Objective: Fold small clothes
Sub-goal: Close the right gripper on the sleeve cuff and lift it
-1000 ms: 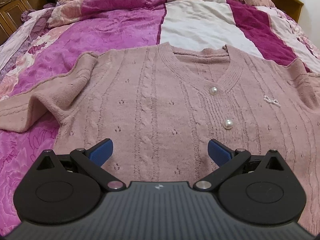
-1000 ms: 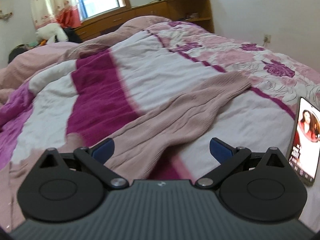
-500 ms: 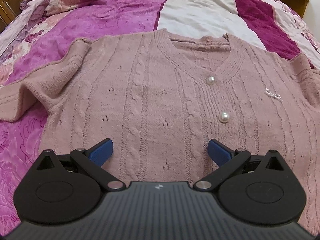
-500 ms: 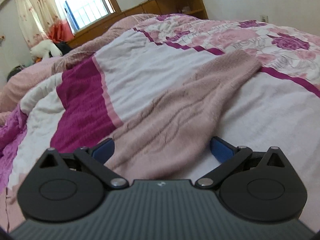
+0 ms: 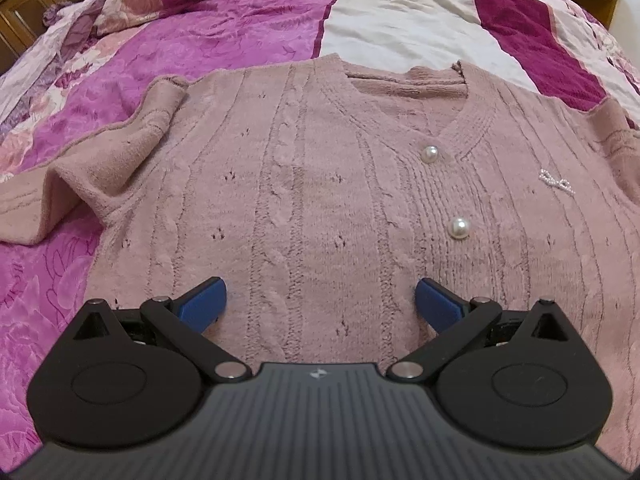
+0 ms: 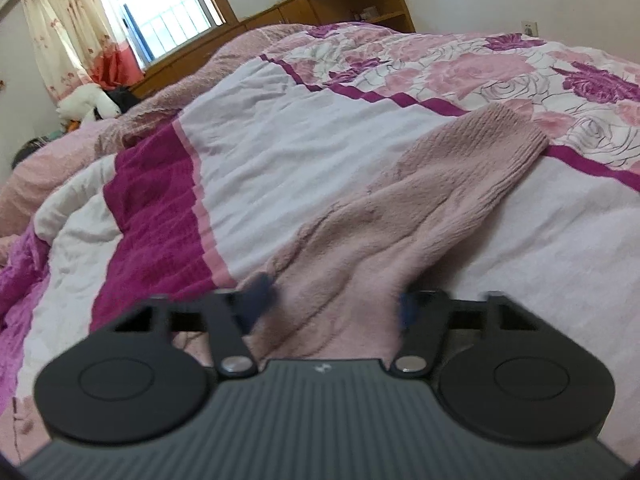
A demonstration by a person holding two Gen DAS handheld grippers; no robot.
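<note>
A dusty pink cable-knit cardigan [image 5: 320, 184] with pearl buttons [image 5: 458, 227] lies flat, front up, on the bed. Its left sleeve [image 5: 92, 168] is bunched at the left. My left gripper [image 5: 320, 304] is open and empty, hovering over the lower chest. In the right wrist view the cardigan's other sleeve [image 6: 420, 208] stretches away across the quilt to its ribbed cuff [image 6: 520, 136]. My right gripper [image 6: 332, 300] is partly closed with the sleeve's near part between its blurred blue fingers; I cannot tell if they grip it.
The bed carries a magenta, white and floral quilt [image 5: 208, 40] [image 6: 280, 152]. A wooden headboard shelf [image 6: 340, 4] and a curtained window [image 6: 160, 12] stand behind. Wooden cabinets [image 5: 24, 8] are at the far left.
The right gripper moved down onto the sleeve and its fingers narrowed around it. The left gripper drifted forward slightly over the cardigan and stayed open.
</note>
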